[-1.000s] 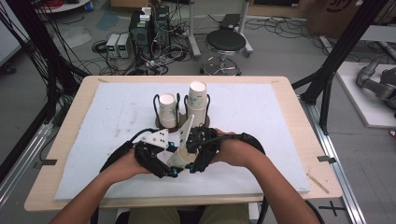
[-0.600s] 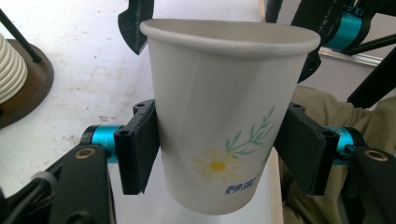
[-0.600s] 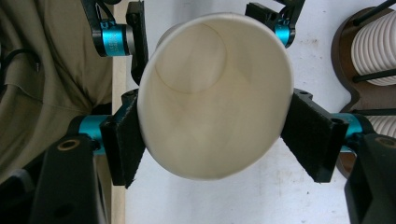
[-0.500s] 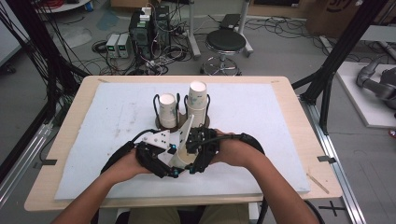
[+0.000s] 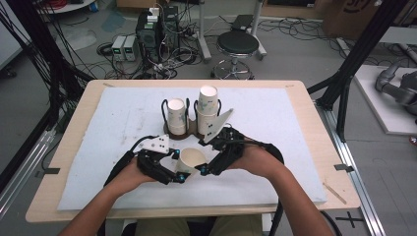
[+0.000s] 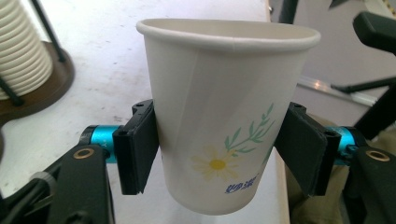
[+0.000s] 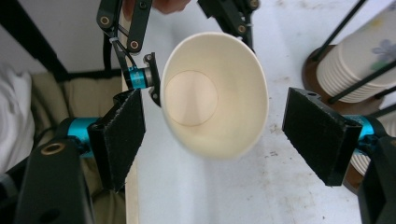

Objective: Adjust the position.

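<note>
A white paper cup [image 5: 192, 158] with a daisy print hangs just above the mat, near the front, tilted toward the right hand. My left gripper [image 5: 181, 166] is shut on it. In the left gripper view both pads [image 6: 137, 144] press the cup [image 6: 224, 107] at mid-height; these jaws have just been opening a little with the cup still between them. My right gripper [image 5: 206, 157] stands open just right of the cup. In the right gripper view its wide-apart jaws [image 7: 215, 135] frame the cup's open mouth [image 7: 212, 93] without touching it.
Behind the hands a brown wire holder [image 5: 189, 132] carries two stacks of paper cups, a shorter one [image 5: 177, 115] and a taller one [image 5: 208, 108]. The white mat [image 5: 295, 128] covers the wooden table. A stool [image 5: 238, 44] and cabled equipment stand beyond.
The right gripper has drawn back to the right, away from the left one. The cup now shows between the two grippers, held by the left.
</note>
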A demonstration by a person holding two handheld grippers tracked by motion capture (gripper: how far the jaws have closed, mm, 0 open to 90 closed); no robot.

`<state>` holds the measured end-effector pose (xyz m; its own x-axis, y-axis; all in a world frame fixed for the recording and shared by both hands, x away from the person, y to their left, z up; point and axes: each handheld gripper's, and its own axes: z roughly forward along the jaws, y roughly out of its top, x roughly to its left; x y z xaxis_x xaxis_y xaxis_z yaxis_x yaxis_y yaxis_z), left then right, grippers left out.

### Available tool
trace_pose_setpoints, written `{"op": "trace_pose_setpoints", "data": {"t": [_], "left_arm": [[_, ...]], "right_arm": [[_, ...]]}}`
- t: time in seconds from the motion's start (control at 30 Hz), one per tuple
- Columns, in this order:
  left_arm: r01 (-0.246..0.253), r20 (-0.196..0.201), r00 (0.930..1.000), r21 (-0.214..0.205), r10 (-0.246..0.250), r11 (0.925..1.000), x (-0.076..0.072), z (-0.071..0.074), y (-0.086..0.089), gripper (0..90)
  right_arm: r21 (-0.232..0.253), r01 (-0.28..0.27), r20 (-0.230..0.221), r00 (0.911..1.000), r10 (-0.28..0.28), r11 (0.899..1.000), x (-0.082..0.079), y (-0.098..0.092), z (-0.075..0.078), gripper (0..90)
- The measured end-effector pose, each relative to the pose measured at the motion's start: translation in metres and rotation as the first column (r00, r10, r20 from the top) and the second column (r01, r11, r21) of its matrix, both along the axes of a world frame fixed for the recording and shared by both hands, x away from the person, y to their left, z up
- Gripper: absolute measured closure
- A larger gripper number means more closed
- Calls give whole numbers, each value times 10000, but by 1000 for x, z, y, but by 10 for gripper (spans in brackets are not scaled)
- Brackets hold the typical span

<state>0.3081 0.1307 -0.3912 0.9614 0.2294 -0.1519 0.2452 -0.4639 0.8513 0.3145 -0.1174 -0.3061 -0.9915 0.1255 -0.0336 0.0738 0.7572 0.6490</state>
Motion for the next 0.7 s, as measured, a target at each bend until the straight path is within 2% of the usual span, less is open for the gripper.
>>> {"op": "trace_pose_setpoints", "data": {"t": [0.03, 0.07, 0.23, 0.37, 0.5, 0.53, 0.57, 0.67, 0.7], "left_arm": [[-139, -37, 9999, -87, 139, 9999, 0, -1, 2, 323], [-242, -36, 9997, -205, 242, 9995, 0, -3, 4, 323], [-745, 102, 9971, -764, 755, 9943, -1, -10, 17, 318], [-1336, 204, 9903, -1316, 1374, 9823, -2, -16, 28, 314], [-1842, 391, 9802, -1789, 1940, 9665, -2, -21, 42, 311], [-1971, 427, 9771, -1889, 2086, 9620, -3, -22, 45, 310], [-2056, 493, 9745, -1967, 2191, 9587, -3, -22, 49, 310], [-2316, 529, 9668, -2316, 2499, 9448, -3, -24, 57, 310], [-2383, 547, 9646, -2399, 2581, 9411, -3, -24, 59, 310]], "right_arm": [[331, 238, -124, 9996, -234, 9992, 0, -7, -2, 220], [331, 238, -124, 9996, -234, 9992, 0, -7, -2, 220], [1085, 823, -158, 9966, -810, 9907, 0, -24, -12, 220], [1558, 1370, -284, 9905, -1342, 9782, -1, -39, -23, 220], [2149, 2105, -375, 9776, -2073, 9537, -4, -57, -34, 220], [2478, 2530, -487, 9673, -2487, 9352, -6, -66, -41, 220], [2478, 2530, -487, 9673, -2487, 9352, -6, -66, -41, 220], [2811, 2989, -452, 9533, -2985, 9120, -8, -80, -51, 220], [2993, 3180, -417, 9463, -3206, 8996, -9, -88, -57, 220]]}}
